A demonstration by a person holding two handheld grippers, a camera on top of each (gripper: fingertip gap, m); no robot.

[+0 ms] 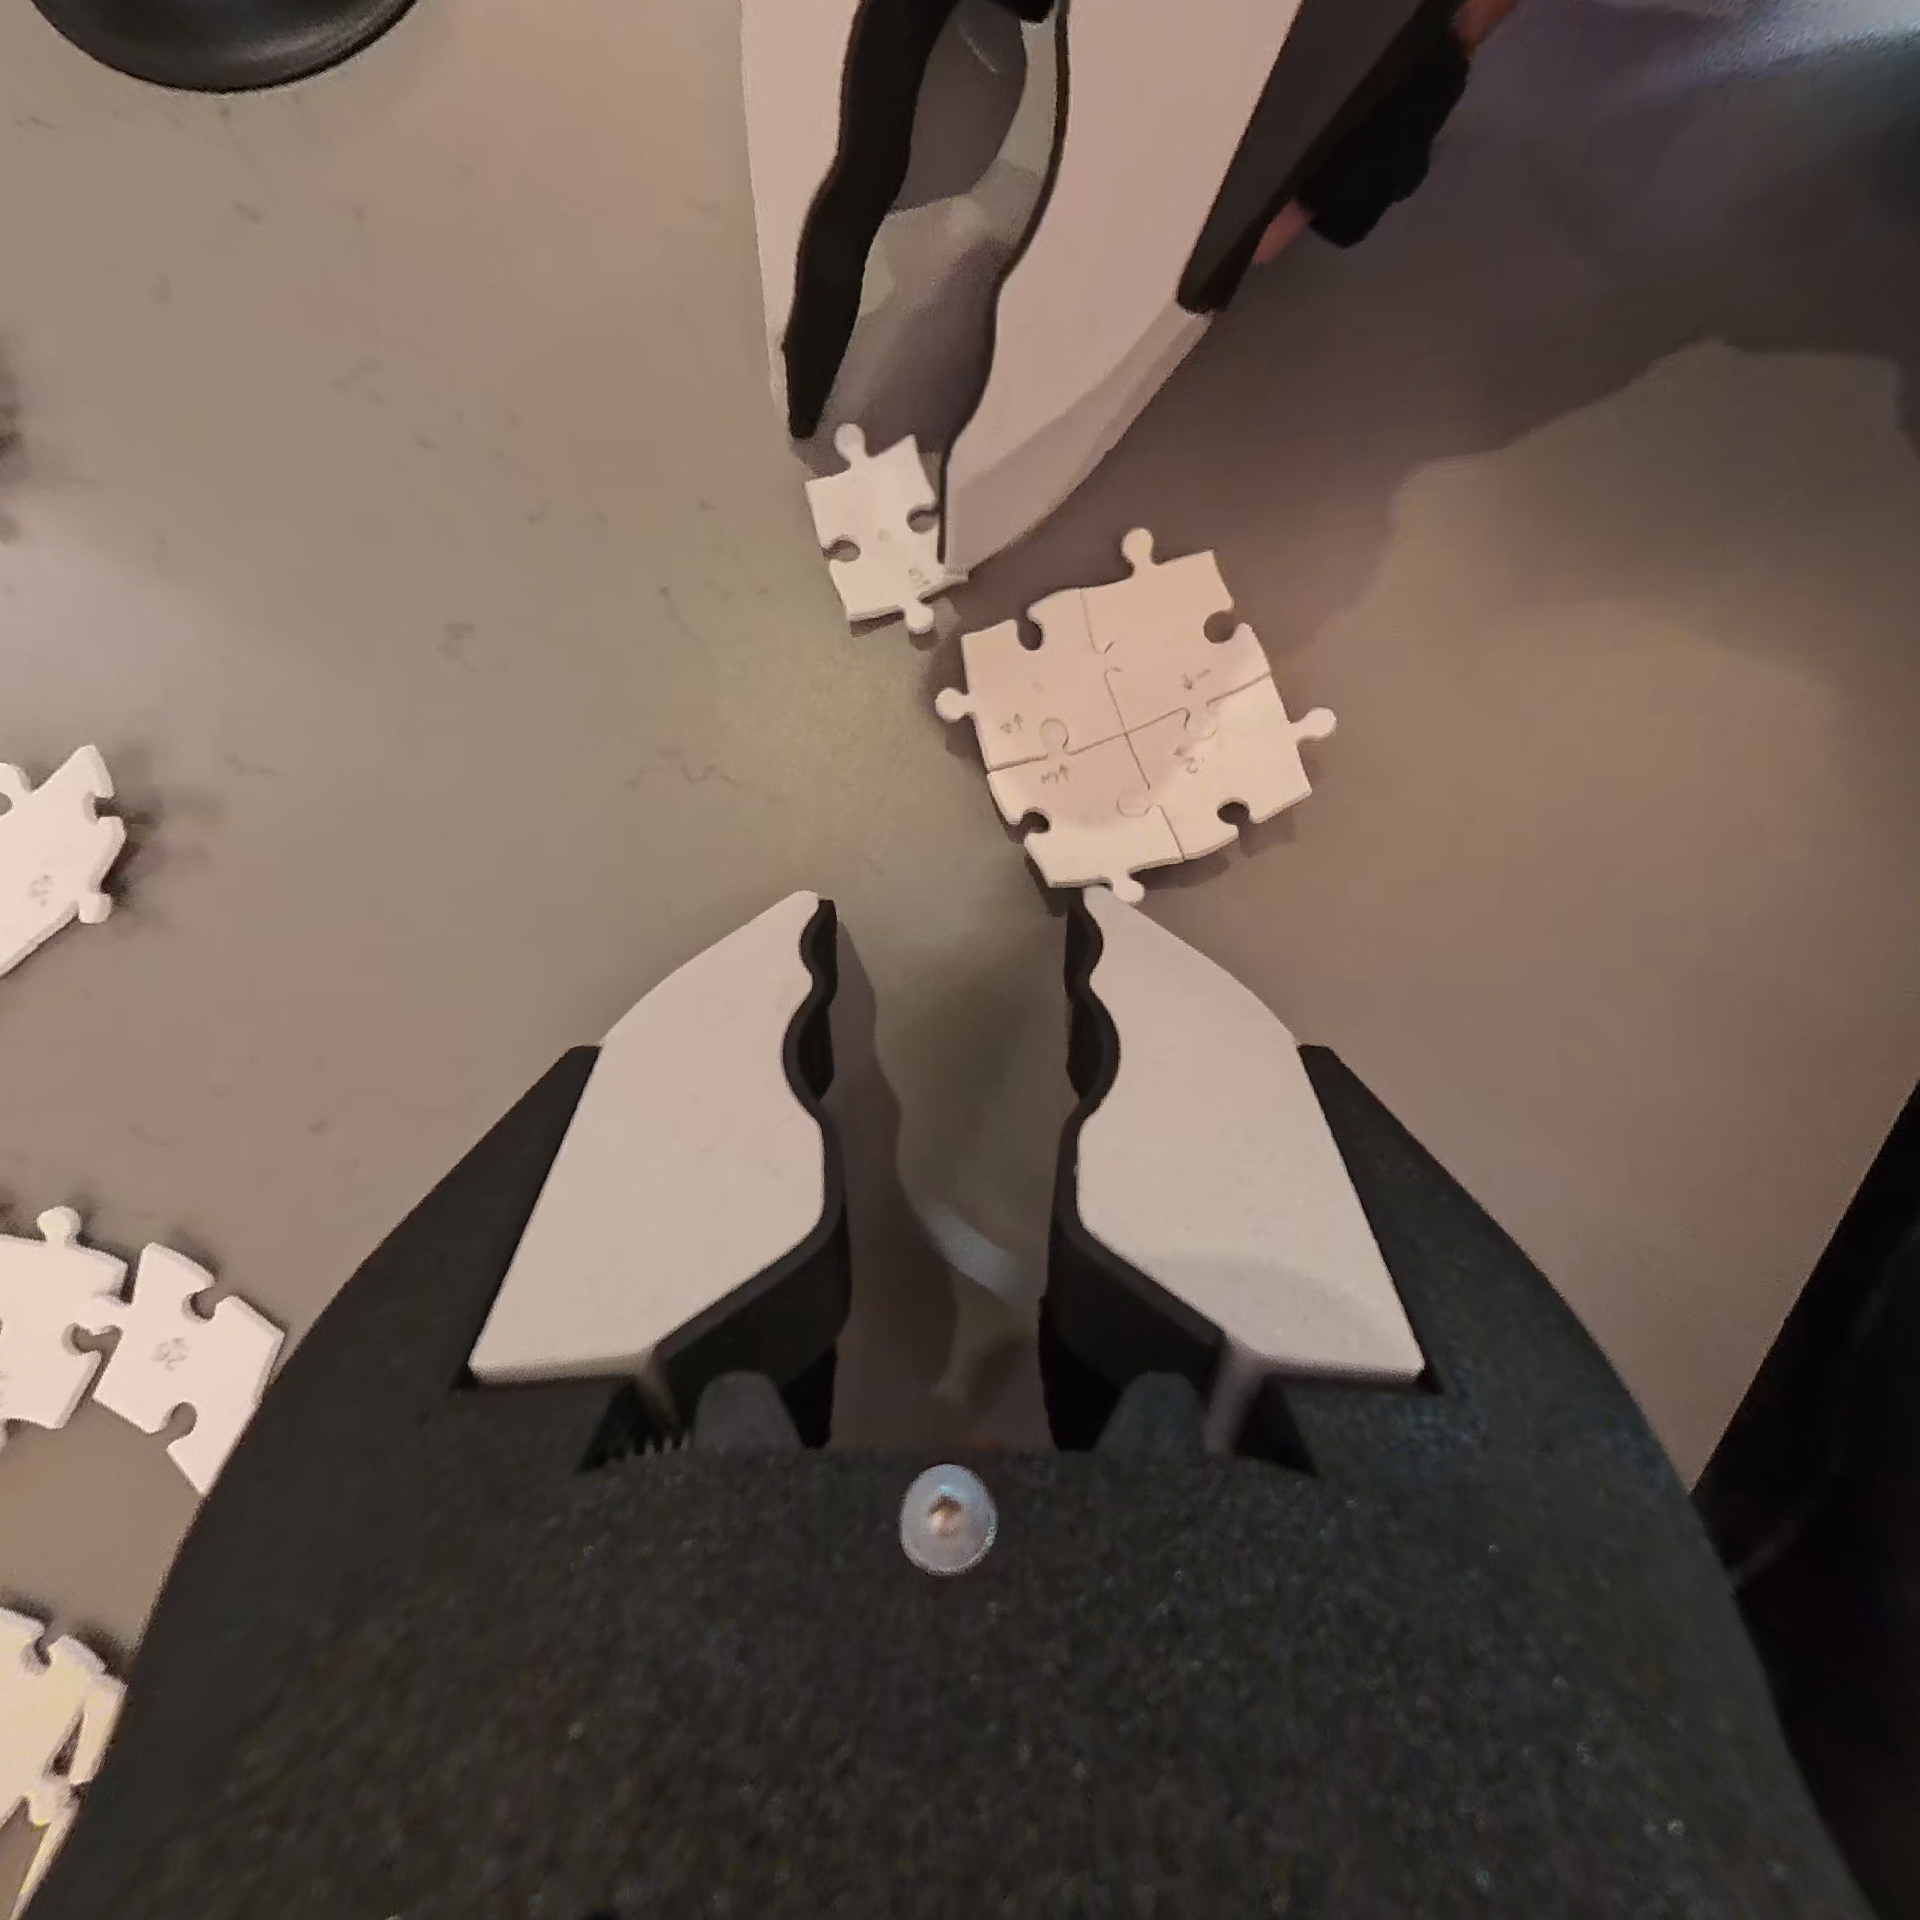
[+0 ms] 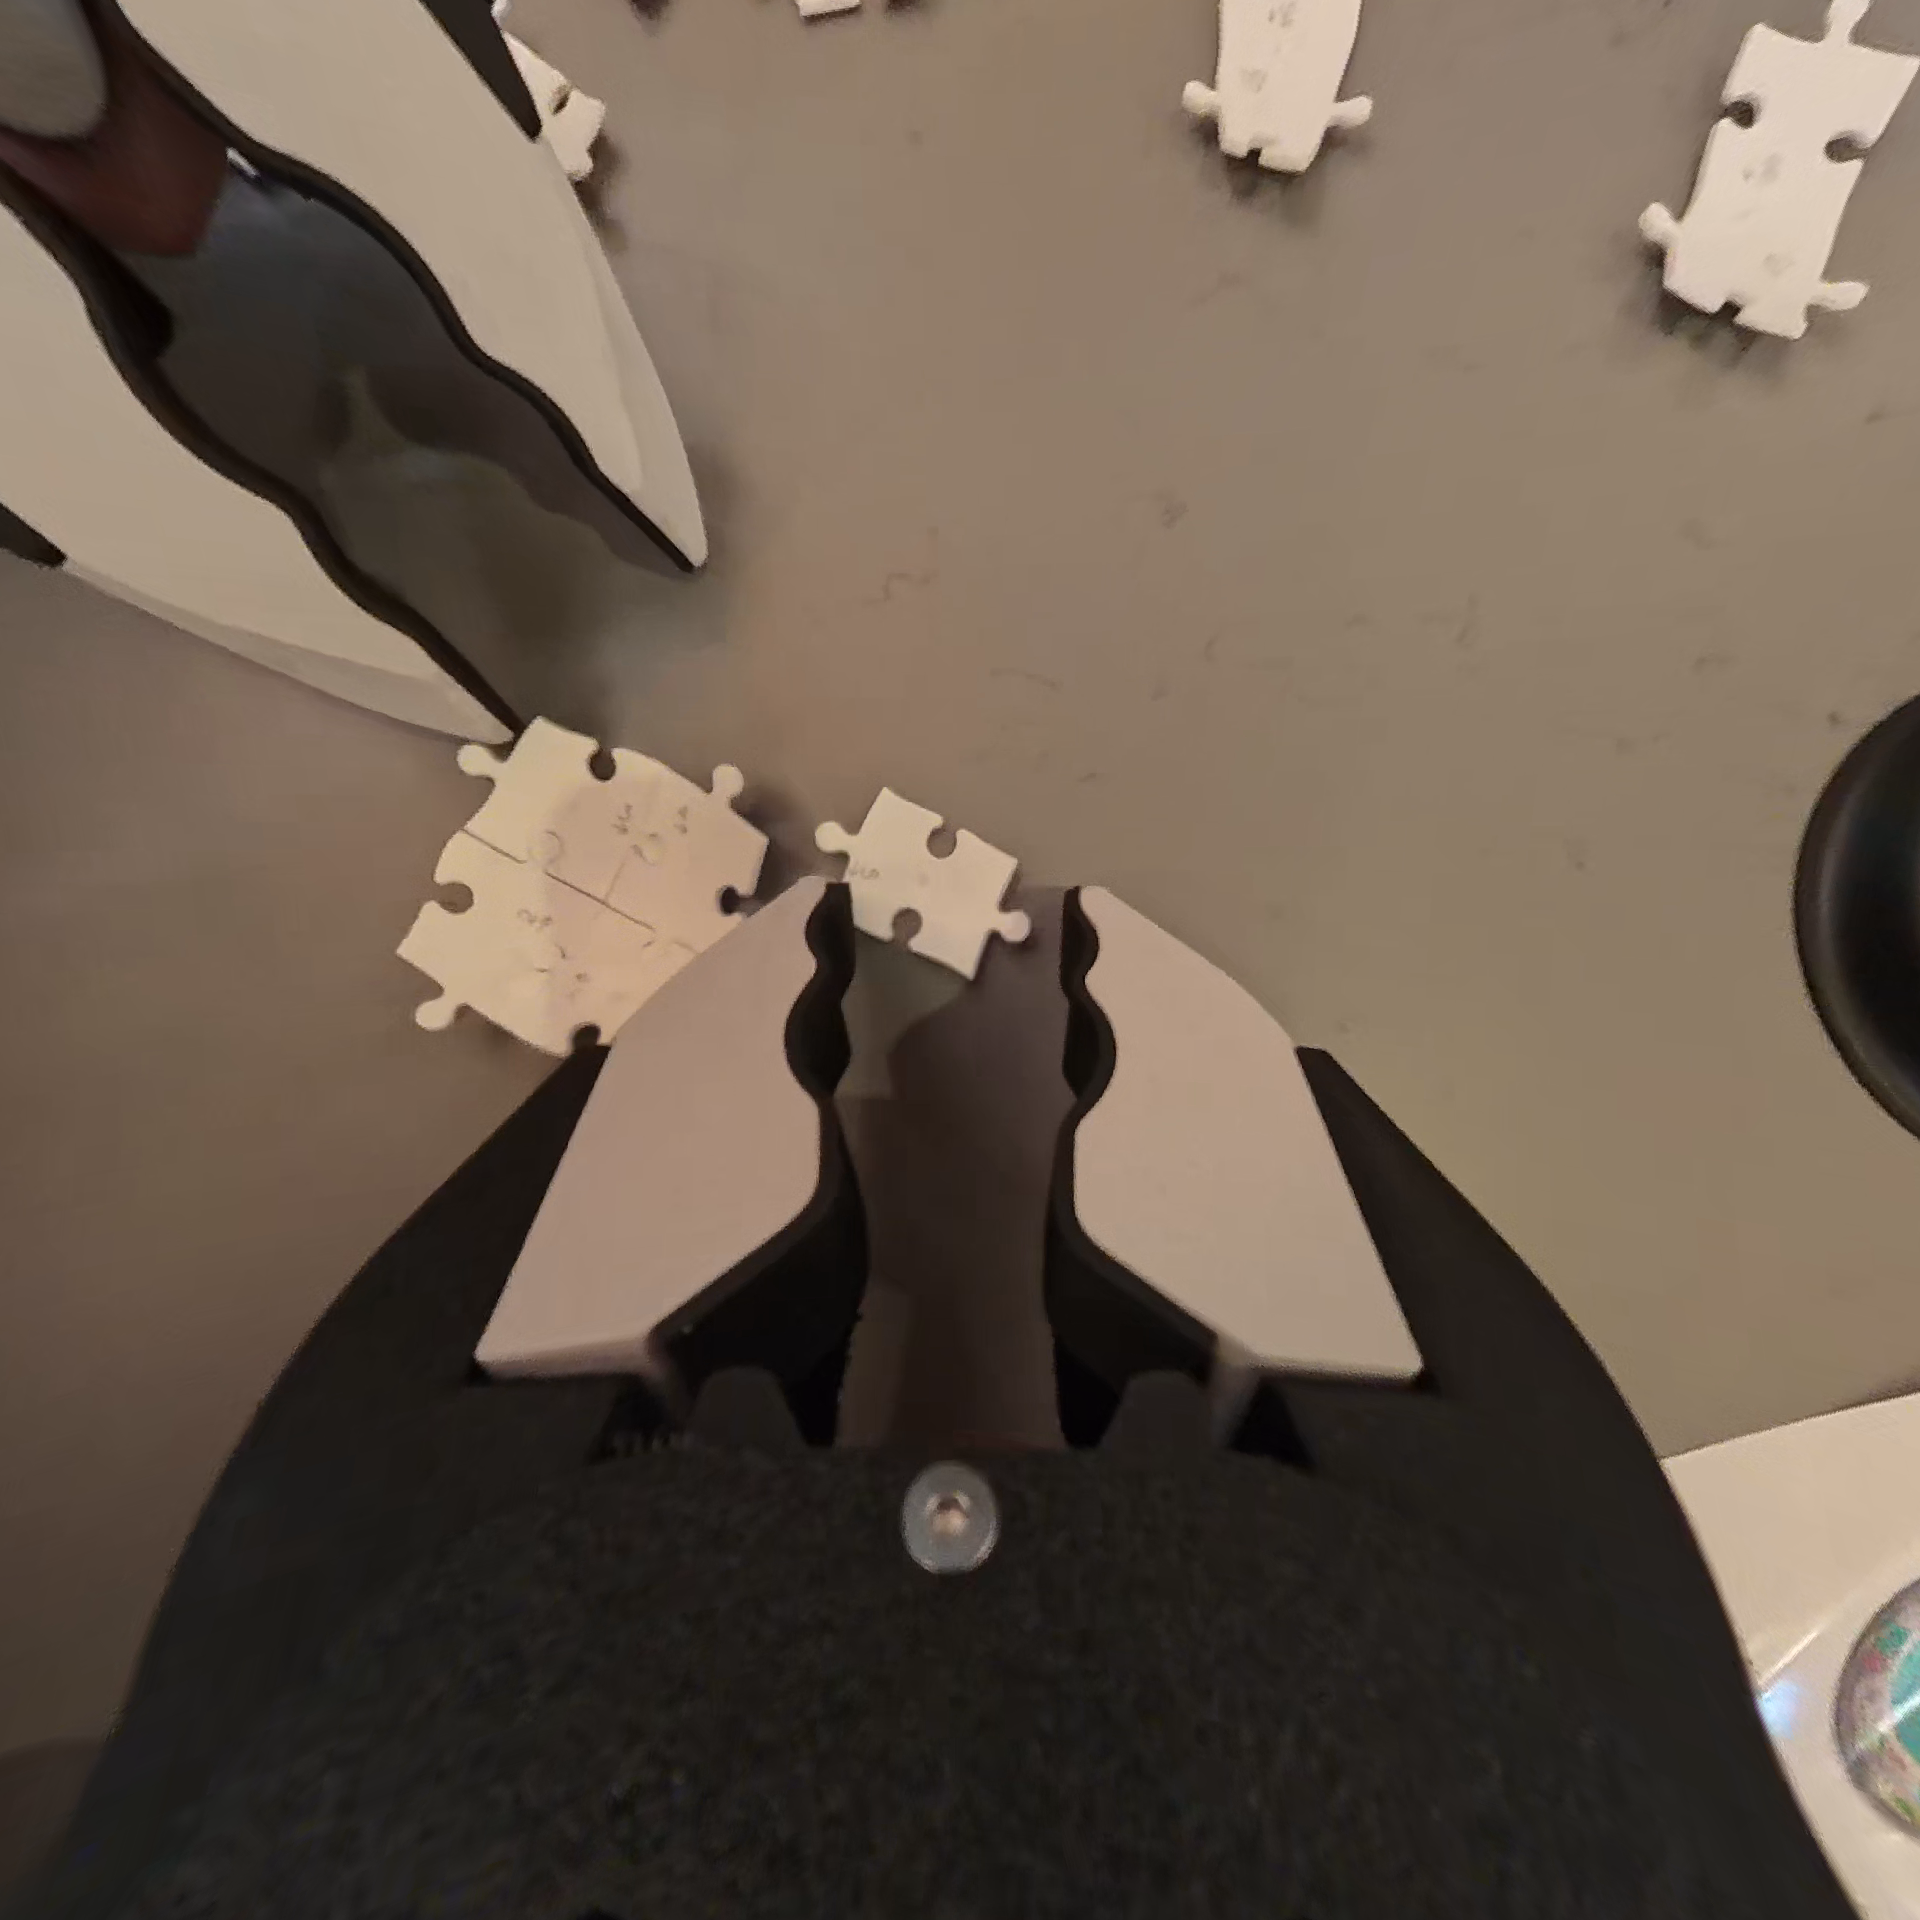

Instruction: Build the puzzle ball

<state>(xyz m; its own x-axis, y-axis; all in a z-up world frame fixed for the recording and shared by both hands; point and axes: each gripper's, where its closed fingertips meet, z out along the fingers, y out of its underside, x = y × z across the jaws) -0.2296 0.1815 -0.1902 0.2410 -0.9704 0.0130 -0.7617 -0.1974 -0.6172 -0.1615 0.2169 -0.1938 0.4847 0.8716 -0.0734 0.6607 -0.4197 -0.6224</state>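
Note:
A patch of several joined white puzzle pieces (image 1: 1132, 727) lies flat on the grey table (image 1: 416, 520). It also shows in the right wrist view (image 2: 582, 894). A single white piece (image 2: 925, 883) lies just beside the patch, apart from it. My right gripper (image 2: 953, 899) is open, with its fingertips on either side of this single piece (image 1: 883, 530). From the left wrist view the right gripper (image 1: 883, 457) comes down from the top. My left gripper (image 1: 956, 914) is open and empty just short of the patch. In the right wrist view, one tip of the left gripper (image 2: 597, 644) is at the patch's corner.
Loose white pieces lie at the left (image 1: 52, 862) (image 1: 177, 1351) and across the far side (image 2: 1756, 197) (image 2: 1278, 83). A black round object (image 2: 1870, 935) stands at the table's side. A white dish with something colourful (image 2: 1818, 1507) is at the lower right. A gloved hand (image 1: 1371, 156) holds the right gripper. Spacing between my two grippers at the tips: around 8 cm.

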